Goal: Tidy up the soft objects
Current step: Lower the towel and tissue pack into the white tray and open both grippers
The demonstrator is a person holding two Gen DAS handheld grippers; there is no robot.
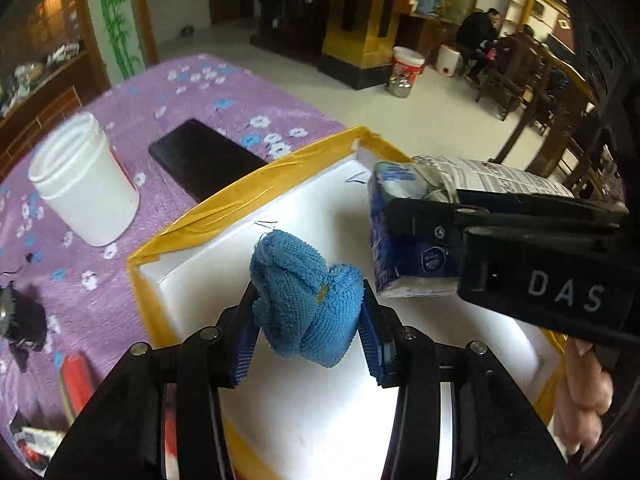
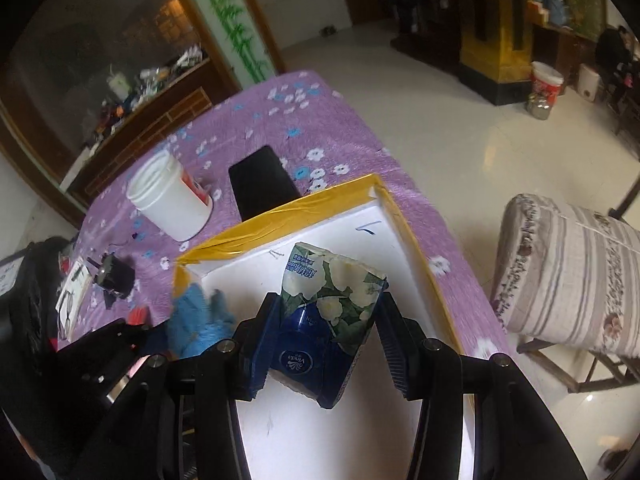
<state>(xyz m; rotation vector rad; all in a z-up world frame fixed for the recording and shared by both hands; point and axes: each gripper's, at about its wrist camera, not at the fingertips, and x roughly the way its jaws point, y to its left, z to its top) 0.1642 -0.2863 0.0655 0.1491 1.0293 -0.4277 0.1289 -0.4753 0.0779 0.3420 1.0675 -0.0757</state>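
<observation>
Cloth (image 1: 306,300) and tissue pack (image 2: 332,312) in grippers

Table (image 1: 224,92) under purple floral cloth. Directly on it: white tub (image 1: 86,180), black phone (image 1: 204,158) beside it, white tray (image 1: 192,216) with yellow-taped rim, small black item (image 1: 20,320), red object (image 1: 78,380) near edge.
</observation>
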